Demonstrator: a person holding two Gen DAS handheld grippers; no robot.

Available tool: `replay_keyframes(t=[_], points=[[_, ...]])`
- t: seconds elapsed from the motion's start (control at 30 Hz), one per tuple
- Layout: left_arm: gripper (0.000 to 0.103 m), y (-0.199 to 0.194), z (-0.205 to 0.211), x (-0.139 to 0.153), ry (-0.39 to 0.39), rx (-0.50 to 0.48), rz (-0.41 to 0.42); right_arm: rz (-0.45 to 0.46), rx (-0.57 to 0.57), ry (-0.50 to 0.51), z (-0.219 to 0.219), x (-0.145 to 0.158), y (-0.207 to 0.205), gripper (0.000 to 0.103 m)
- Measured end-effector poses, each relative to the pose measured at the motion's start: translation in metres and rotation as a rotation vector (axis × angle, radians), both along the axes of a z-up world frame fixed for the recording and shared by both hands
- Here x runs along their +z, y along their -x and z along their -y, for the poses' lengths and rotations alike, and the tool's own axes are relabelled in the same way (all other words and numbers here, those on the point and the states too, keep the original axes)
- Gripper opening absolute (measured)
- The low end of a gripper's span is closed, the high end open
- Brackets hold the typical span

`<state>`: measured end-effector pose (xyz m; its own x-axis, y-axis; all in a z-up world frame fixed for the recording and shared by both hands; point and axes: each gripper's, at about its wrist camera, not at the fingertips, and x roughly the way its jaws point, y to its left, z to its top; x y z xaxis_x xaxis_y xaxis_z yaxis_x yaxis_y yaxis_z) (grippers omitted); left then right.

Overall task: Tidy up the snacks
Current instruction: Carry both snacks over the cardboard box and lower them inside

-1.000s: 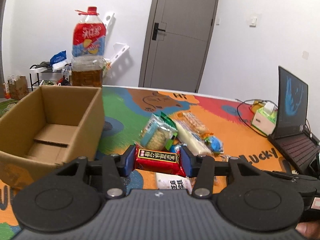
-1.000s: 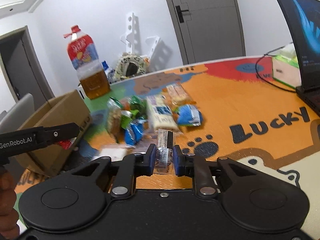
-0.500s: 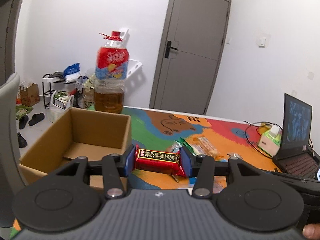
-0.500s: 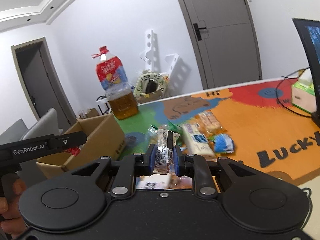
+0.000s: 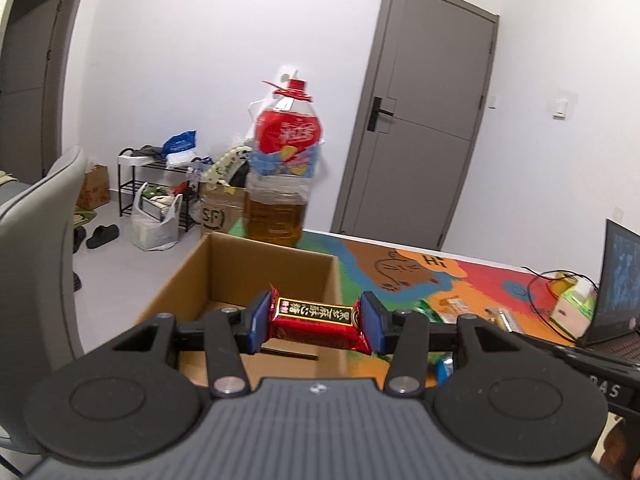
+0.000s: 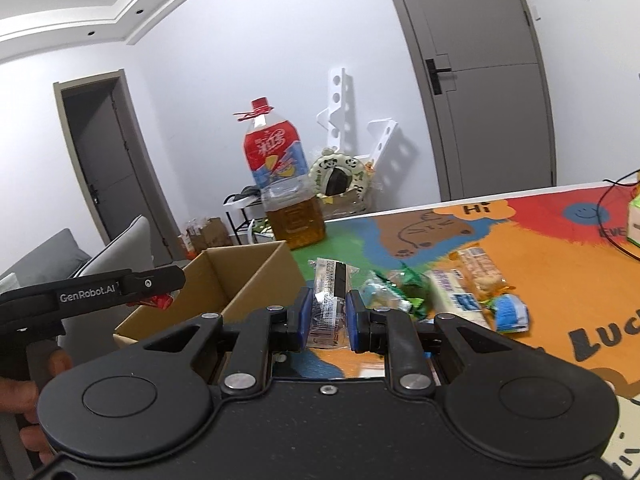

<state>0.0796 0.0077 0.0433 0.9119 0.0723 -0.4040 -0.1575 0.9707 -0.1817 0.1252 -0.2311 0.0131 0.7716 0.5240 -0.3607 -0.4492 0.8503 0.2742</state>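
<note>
Box: cardboard box (image 5: 256, 276) sat open at centre-left of the left wrist view, on the surface's (image 6: 540, 264) edge, apparently as the collecting place for snacks.
Left tool: left tool (image 5: 316, 322) was clamped on a red snack bar (image 5: 316, 320), gripped by its two short ends so the bar lay crosswise between the pads, low in the frame's centre and in front of the box opening.
Left tool's reason: end-on hold probably kept the wrapper flat for a clean drop into the box.
Right tool: right tool (image 6: 327, 316) was clamped on a clear-wrapped snack (image 6: 330, 300) with a dark stripe, standing lengthwise between the pads, at lower centre of the right wrist view.
Pairing: each hand carried one item, likely to fill the box in fewer trips.
Remaining pile: loose snacks (image 6: 460, 292) lay right of centre on the colourful surface, not yet sorted.
Bottle: big oil bottle (image 6: 286, 196) stood upright behind the box, apart from the pile.
</note>
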Motion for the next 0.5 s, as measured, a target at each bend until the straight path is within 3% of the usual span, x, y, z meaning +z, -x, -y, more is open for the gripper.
replay_keyframes(t=[0.5], points=[[0.047,-0.016,-0.073,-0.009,0.046,0.105,-0.041,0.019,0.121,0.01,-0.068,0.015,-0.014,0.02]])
